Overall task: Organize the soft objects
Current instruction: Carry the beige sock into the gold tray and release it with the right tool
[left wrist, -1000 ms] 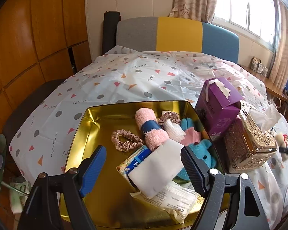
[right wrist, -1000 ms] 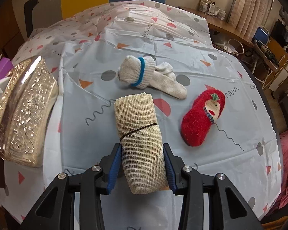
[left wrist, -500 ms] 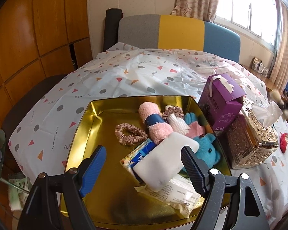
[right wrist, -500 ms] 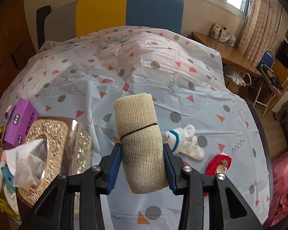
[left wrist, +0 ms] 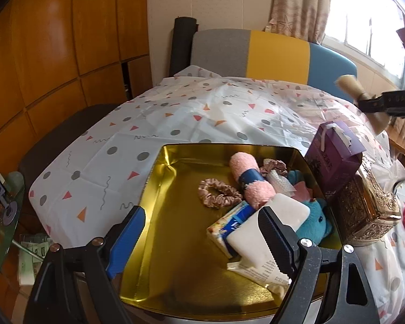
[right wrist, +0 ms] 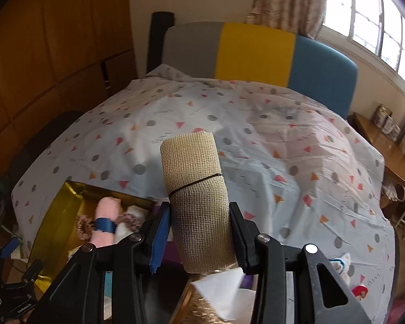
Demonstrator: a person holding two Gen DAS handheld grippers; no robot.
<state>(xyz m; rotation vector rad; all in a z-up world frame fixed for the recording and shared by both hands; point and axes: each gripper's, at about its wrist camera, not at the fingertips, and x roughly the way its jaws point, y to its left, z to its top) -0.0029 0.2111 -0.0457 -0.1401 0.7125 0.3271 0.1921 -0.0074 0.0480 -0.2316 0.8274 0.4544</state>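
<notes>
two grippers are ours: the right gripper [right wrist: 199, 239] has its jaws clamped on the mesh roll [right wrist: 195, 202], carried above the gold tray [left wrist: 159, 216]. left gripper [left wrist: 202, 240], jaws opening, empty, hangs over that tray. next: lower, release onto bare tray floor.
</notes>
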